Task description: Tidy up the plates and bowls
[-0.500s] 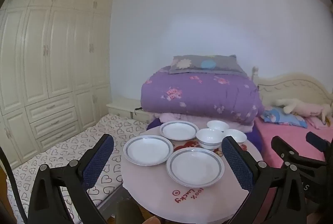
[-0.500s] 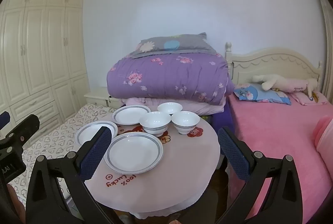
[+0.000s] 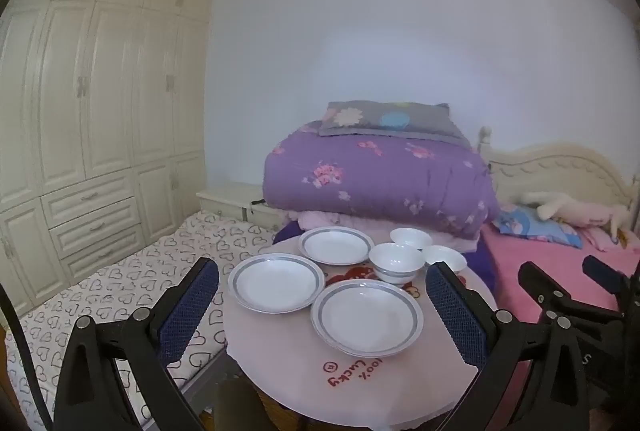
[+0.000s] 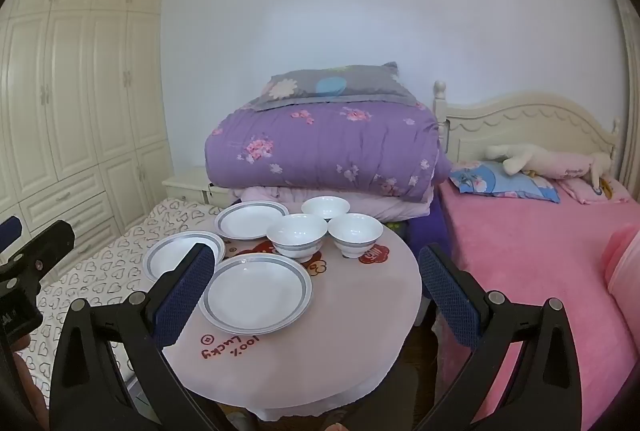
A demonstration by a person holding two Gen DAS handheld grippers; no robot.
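Bedroom walls in pale white are framing the scene, with a cream wardrobe (image 3: pixel 92 119) running along the nine o'clock side and a pink bed (image 4: pixel 528 251) lying at three o'clock, a folded purple quilt (image 3: pixel 376 179) rising behind a small round pink tabletop (image 4: pixel 340 343) printed with red lettering. Three white plates and three white bowls are sitting on that tabletop, none stacked. Seen from the right wrist, the nearest plate (image 4: pixel 256 297) is lying just ahead at eleven o'clock, close to the left finger of the right tongs (image 4: pixel 316 301), which are standing wide and holding nothing. A second plate (image 4: pixel 182 259) is lying at ten o'clock, partly hidden behind that finger, and the far plate (image 4: pixel 252 219) is sitting toward twelve o'clock. The bowls are clustering beyond: a grey-banded bowl (image 4: pixel 297 235) beside a plain bowl (image 4: pixel 355 233), with a third bowl (image 4: pixel 325 207) behind them. From the left wrist, the left tongs (image 3: pixel 322 315) are also gaping wide and empty, with the near plate (image 3: pixel 367 317) between their fingers, slightly toward one o'clock. Being round, the plates are offering no long axis, so any rim edge looks graspable. The right tongs seem nearer the bowls, the left tongs nearer the plates at the nine o'clock side; neither is touching anything yet.
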